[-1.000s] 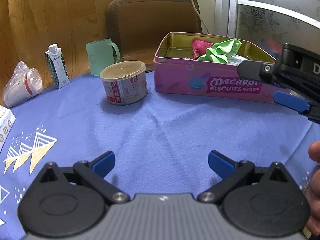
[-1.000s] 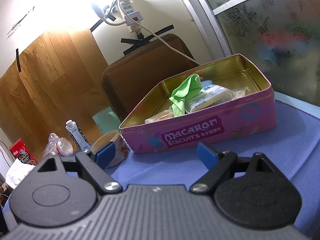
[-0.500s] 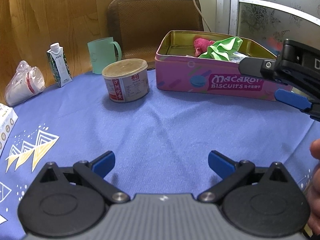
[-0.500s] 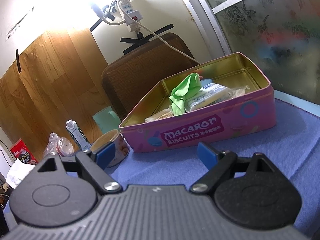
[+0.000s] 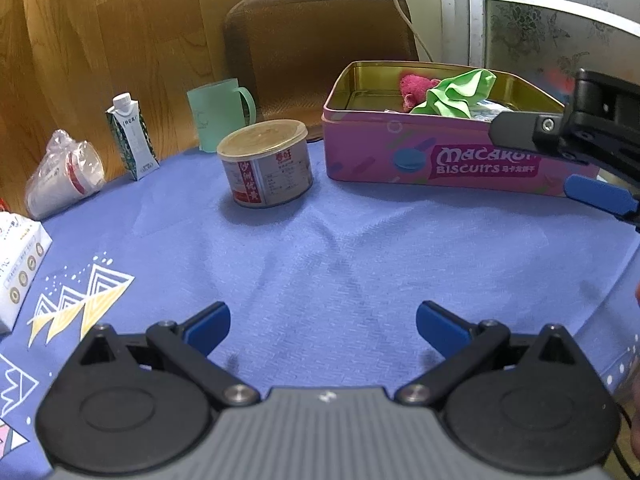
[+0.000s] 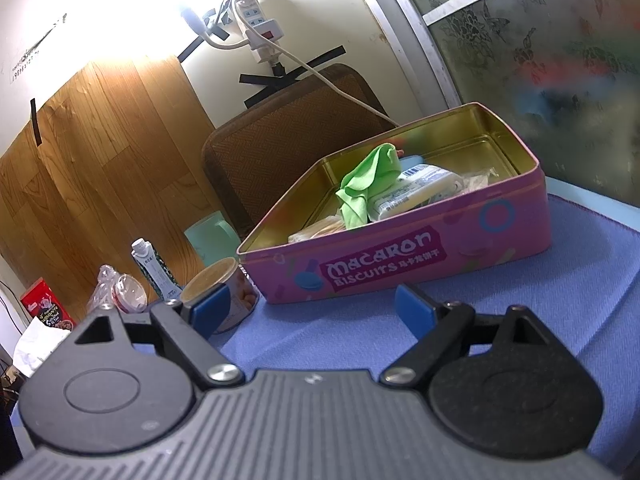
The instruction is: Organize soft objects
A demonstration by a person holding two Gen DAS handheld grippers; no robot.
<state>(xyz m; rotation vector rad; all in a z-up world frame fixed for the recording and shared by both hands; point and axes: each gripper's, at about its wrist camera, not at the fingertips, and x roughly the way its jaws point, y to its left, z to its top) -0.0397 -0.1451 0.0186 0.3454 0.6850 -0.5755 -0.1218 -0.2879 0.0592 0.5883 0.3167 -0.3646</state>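
Observation:
An open pink "Macaron Biscuits" tin (image 5: 440, 162) (image 6: 400, 268) stands on the blue tablecloth at the back right. Inside lie a green cloth (image 5: 456, 94) (image 6: 368, 180), a pink plush piece (image 5: 414, 86), a wrapped tissue pack (image 6: 420, 192) and other soft packets. My left gripper (image 5: 323, 326) is open and empty, low over the cloth, well in front of the tin. My right gripper (image 6: 316, 306) is open and empty just in front of the tin; it also shows in the left wrist view (image 5: 576, 160) at the right edge.
A round food can (image 5: 266, 162) (image 6: 222, 292) stands left of the tin. Behind it are a green mug (image 5: 220, 114), a small carton (image 5: 132, 136) and bagged cups (image 5: 64, 172). A white box (image 5: 18, 264) lies at the left edge. A brown chair (image 5: 320, 40) stands behind the table.
My left gripper has drawn back slightly from the tin. The right gripper has barely shifted. Both stay open and empty.

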